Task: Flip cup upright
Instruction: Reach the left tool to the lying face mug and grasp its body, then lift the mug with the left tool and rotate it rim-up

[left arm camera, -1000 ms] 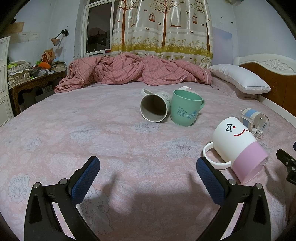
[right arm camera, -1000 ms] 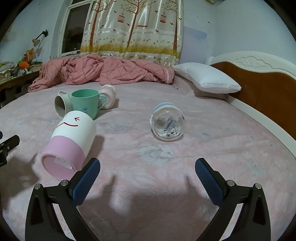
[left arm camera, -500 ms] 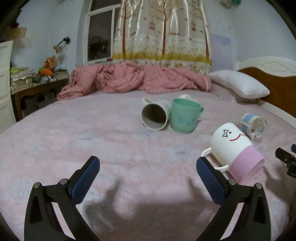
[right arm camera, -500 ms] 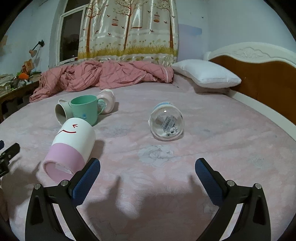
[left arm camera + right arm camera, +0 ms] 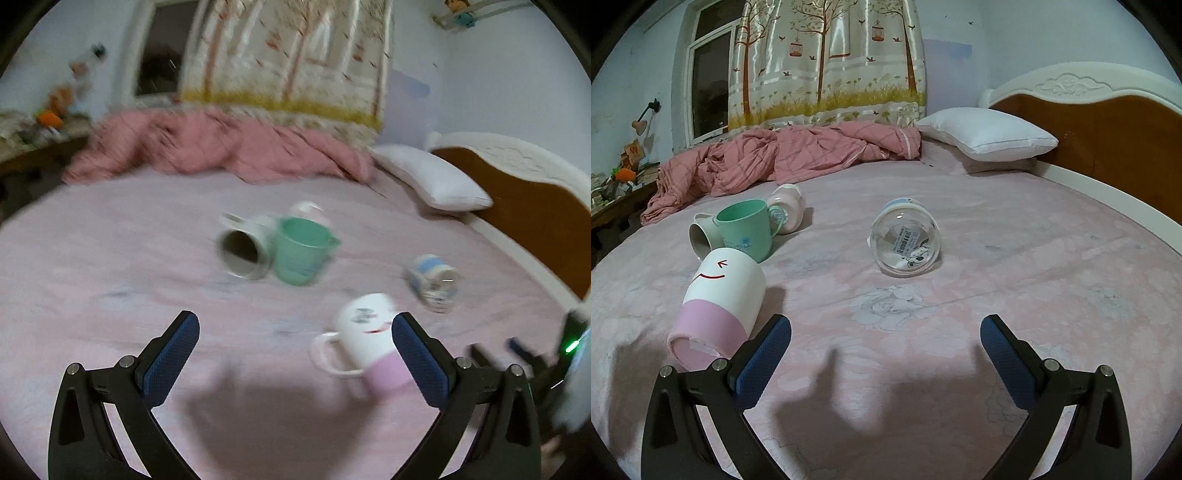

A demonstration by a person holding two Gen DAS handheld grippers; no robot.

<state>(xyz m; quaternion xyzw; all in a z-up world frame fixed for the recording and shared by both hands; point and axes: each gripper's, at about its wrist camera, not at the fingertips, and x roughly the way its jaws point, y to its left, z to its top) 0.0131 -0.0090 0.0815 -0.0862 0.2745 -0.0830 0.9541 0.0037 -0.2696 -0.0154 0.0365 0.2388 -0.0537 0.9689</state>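
Observation:
Several cups lie on a pink bed. A white and pink mug with a smile face [image 5: 720,302] lies on its side in the right wrist view; it also shows in the left wrist view [image 5: 364,336], partly behind my right finger. A clear glass cup [image 5: 905,240] with a blue band lies on its side; it also shows in the left wrist view [image 5: 432,282]. A grey mug [image 5: 243,251] lies on its side beside an upright green cup [image 5: 301,251]. My left gripper [image 5: 295,354] is open and empty. My right gripper [image 5: 886,358] is open and empty above the sheet.
A small pink cup [image 5: 786,206] lies behind the green cup [image 5: 746,229]. A crumpled pink blanket [image 5: 775,158] and a white pillow [image 5: 986,133] lie at the back. A wooden headboard [image 5: 1108,136] runs along the right. The left wrist view is blurred.
The left gripper has swung right and risen, blurring its view; the white and pink mug now sits by its right finger. The right gripper has moved slightly closer to the cups.

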